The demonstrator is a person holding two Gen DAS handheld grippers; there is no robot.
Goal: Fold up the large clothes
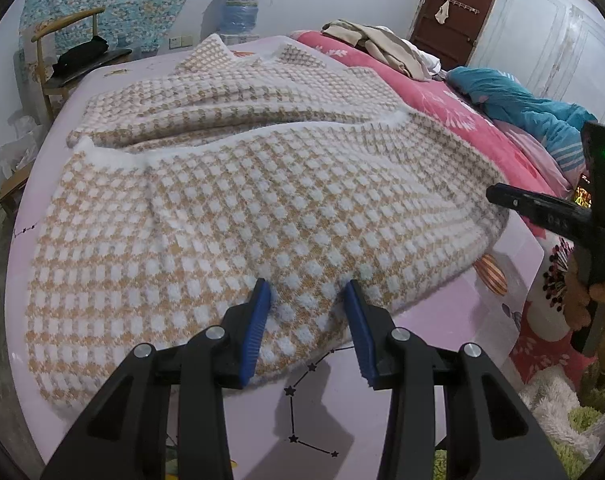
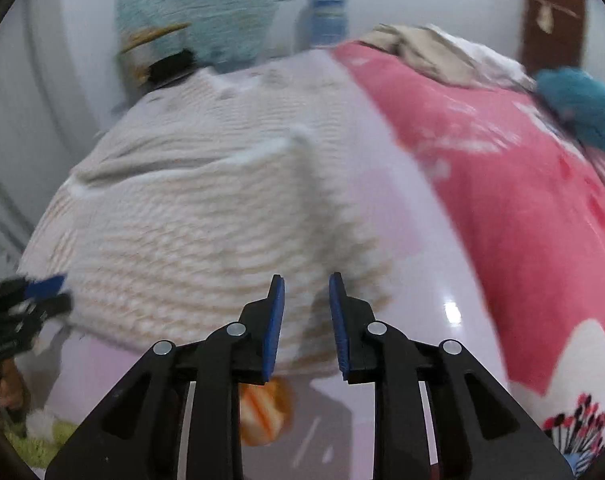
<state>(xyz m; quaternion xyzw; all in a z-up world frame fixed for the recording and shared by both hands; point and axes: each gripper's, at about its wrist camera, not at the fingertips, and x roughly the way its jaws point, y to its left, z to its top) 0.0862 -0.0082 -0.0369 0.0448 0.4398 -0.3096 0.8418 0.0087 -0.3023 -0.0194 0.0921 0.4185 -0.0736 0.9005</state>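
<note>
Left hand-held gripper (image 1: 307, 294): jaws part-spread over the near hem of the checked knit garment (image 1: 262, 184); the blue pads stand either side of a small rise of hem fabric, but no pinch is visible. Judged released, not gripping.

Right hand-held gripper (image 2: 305, 292): jaws narrow and opening; nothing lies between the pads. It hangs above the garment's near right corner and the bare sheet. Its view is heavily blurred.

Checked knit garment: a large tan-and-white houndstooth piece with white fuzzy trim, spread across the near left part of the bed (image 1: 514, 248) on a pale lilac sheet. Collar at the far end, hem at the near end.

Done so far: one long fold appears made. A panel or sleeve lies across the body, its white-edged line running left to right through the far half. The near half lies fairly flat.

Left to do: judged the greater part. The piece is still full length, with no hem-to-collar fold, and some ripples remain on the right side.

Surroundings: pink floral quilt (image 1: 434, 100) just right of the garment; beige clothes (image 1: 374, 40) and blue bedding (image 1: 514, 100) further off, well apart.
</note>
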